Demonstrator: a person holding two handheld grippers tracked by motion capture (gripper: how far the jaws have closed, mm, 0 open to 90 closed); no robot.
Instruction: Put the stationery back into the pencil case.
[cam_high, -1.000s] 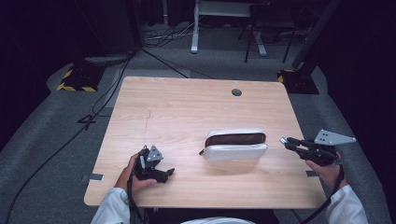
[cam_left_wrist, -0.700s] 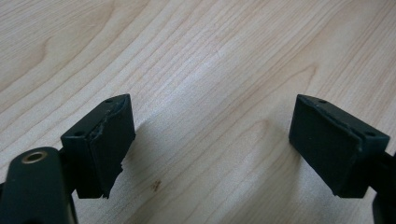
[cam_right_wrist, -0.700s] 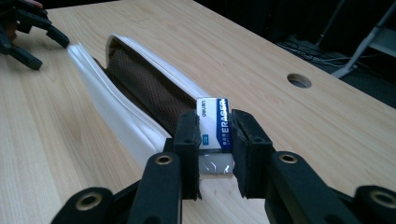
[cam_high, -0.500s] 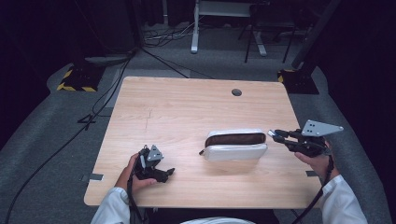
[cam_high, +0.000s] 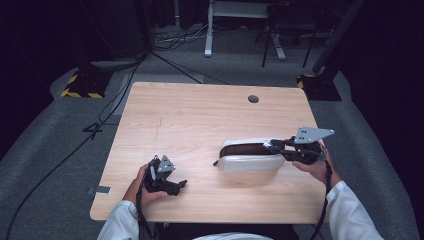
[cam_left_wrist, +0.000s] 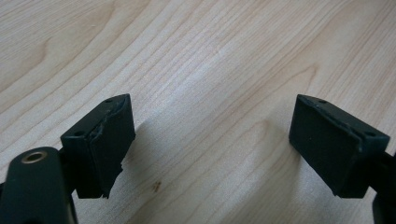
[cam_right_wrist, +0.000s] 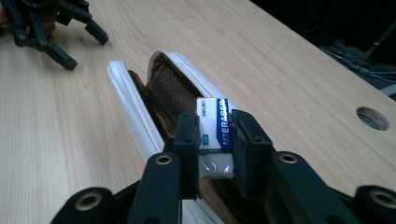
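Note:
A white pencil case (cam_high: 250, 156) with a brown mesh lining lies unzipped at the table's right of centre; it also appears in the right gripper view (cam_right_wrist: 135, 107). My right gripper (cam_right_wrist: 215, 133) is shut on a white and blue eraser (cam_right_wrist: 214, 125) and holds it over the right end of the case's mouth. From above, that gripper (cam_high: 272, 145) reaches in from the right, level with the case. My left gripper (cam_high: 181, 186) rests near the front left edge in a hand, jaws open over bare wood (cam_left_wrist: 210, 140), nothing between the pads.
The wooden table (cam_high: 200, 115) has a round cable hole (cam_high: 253, 99) at the back right. Cables, yellow-striped stand bases and desk legs stand on the grey floor behind. The other gripper (cam_right_wrist: 46, 28) shows at the top left of the right gripper view.
My right gripper has moved left from beyond the table's right edge to the right end of the pencil case, carrying the eraser. The left gripper has stayed put.

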